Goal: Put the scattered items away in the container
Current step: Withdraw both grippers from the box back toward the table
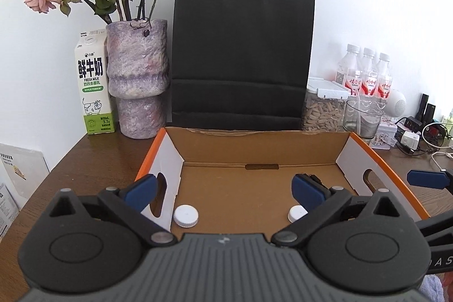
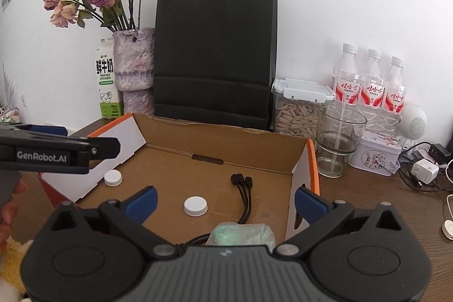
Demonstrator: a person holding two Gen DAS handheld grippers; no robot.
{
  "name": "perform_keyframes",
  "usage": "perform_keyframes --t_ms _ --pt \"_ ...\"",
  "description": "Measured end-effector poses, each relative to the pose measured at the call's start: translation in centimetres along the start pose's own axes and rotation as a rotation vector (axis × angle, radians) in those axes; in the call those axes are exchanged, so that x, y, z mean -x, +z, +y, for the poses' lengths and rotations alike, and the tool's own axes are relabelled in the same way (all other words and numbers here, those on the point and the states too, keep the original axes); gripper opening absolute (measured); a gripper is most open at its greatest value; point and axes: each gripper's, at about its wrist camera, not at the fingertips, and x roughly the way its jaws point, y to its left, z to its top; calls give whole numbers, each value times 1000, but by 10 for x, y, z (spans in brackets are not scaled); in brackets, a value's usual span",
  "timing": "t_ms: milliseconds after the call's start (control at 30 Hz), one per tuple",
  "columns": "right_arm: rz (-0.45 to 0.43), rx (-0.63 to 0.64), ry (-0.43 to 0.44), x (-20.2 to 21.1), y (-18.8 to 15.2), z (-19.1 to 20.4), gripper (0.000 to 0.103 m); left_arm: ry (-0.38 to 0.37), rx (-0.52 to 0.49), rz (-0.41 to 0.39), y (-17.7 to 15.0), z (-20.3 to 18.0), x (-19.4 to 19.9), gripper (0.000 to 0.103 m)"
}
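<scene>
Two white caps already lie on the floor of the cardboard box [image 2: 300,157]: one [image 2: 113,177] close to its left wall, the other [image 2: 195,206] nearer the middle; beside that second cap a black multi-head cable [image 2: 245,198] runs with its long axis from the near edge toward the back wall, plugs pointing away from me; a pale green crinkled packet [image 2: 240,234] sits at the near edge, partly hidden by my right gripper's body.

Both of my tools hover over the box with nothing between the pads; the left gripper [image 1: 223,193] is spread wide, its blue pads straddling the box floor, and the right gripper [image 2: 225,201] is spread just as wide, its right pad over the box's right wall.

What I weigh now is which hand is nearer to whatever remains loose; I judge that the small white object [image 2: 448,228] on the wooden table [image 2: 368,197], at the far right of the right wrist view, may be a candidate, though I cannot tell what it is; it lies outside the box, right of my right fingers, so the right hand is clearly the nearer one, and it would need to swing rightward past the orange-edged wall; the chargers and cords near it could snag.
</scene>
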Motion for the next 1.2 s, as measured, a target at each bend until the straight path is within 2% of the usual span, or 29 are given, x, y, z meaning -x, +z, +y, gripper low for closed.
perform_keyframes --t_ms 333,600,800,967,1200 --pt "-38 12 5 15 7 4 103 10 16 -68 8 5 18 103" --pt "-125 24 18 55 13 3 103 -7 27 -169 15 9 59 103" --pt "-155 42 10 89 7 5 103 -20 20 -220 9 4 97 103" --pt "-159 56 12 120 -7 12 103 -42 8 -222 -6 0 129 103" --pt "-132 21 7 160 -43 13 103 -23 23 -199 -37 12 172 103"
